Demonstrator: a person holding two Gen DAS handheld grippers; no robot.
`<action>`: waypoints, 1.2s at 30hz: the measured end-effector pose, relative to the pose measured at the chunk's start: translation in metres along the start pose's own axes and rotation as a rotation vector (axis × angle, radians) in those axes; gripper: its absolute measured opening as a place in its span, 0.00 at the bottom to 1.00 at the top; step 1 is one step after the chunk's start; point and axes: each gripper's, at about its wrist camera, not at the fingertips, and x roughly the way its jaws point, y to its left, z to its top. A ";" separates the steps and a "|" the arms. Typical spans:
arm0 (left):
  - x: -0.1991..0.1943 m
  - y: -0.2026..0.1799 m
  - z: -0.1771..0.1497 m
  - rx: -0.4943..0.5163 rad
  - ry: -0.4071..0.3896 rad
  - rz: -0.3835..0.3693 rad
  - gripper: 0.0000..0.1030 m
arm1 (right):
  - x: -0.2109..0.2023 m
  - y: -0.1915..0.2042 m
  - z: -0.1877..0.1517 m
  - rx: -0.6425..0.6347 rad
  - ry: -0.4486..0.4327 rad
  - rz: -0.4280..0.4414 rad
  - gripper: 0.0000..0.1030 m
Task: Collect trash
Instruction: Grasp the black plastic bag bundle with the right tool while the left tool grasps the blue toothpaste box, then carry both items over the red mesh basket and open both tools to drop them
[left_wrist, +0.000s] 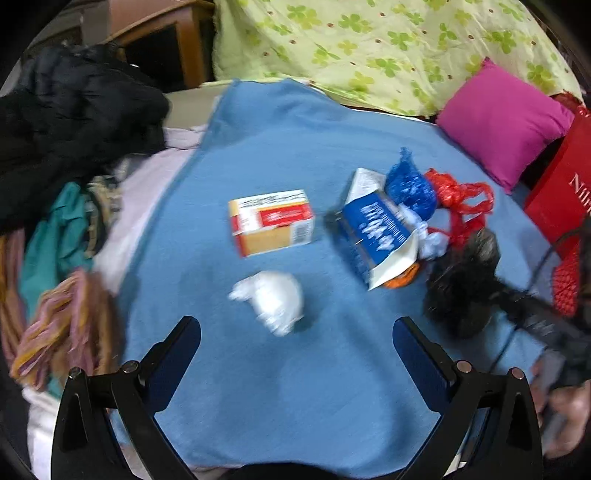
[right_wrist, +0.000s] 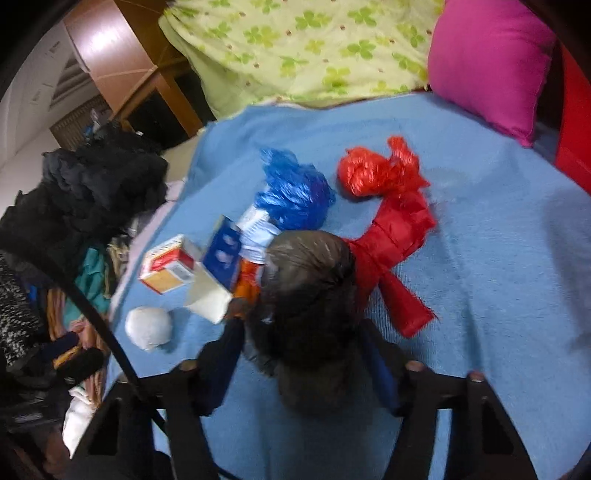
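Note:
Trash lies on a blue blanket (left_wrist: 280, 147). My left gripper (left_wrist: 295, 332) is open and empty, just short of a crumpled white wad (left_wrist: 271, 301). Beyond it lie a red-and-yellow carton (left_wrist: 271, 221), a blue-and-white carton (left_wrist: 373, 229), a blue plastic bag (left_wrist: 410, 184) and a red plastic bag (left_wrist: 458, 199). My right gripper (right_wrist: 301, 325) is shut on a black plastic bag (right_wrist: 306, 295), also in the left wrist view (left_wrist: 461, 280). The right wrist view also shows the white wad (right_wrist: 147, 326), both cartons (right_wrist: 168, 269) (right_wrist: 223, 251), the blue bag (right_wrist: 291, 195) and the red bag (right_wrist: 391, 229).
A pile of dark and coloured clothes (left_wrist: 66, 147) lies along the left edge. A magenta pillow (left_wrist: 506, 122) and a green floral sheet (left_wrist: 388, 48) are at the back. A red paper bag (left_wrist: 561, 199) stands at the right.

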 end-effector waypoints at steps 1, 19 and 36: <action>0.005 -0.002 0.006 -0.001 0.005 -0.019 1.00 | 0.006 -0.002 0.000 0.005 0.018 0.004 0.45; 0.117 -0.038 0.073 -0.167 0.239 -0.150 0.79 | -0.062 -0.043 -0.011 -0.021 -0.128 -0.032 0.42; 0.007 -0.101 0.050 -0.002 -0.028 -0.133 0.55 | -0.208 -0.085 -0.027 0.011 -0.609 -0.063 0.42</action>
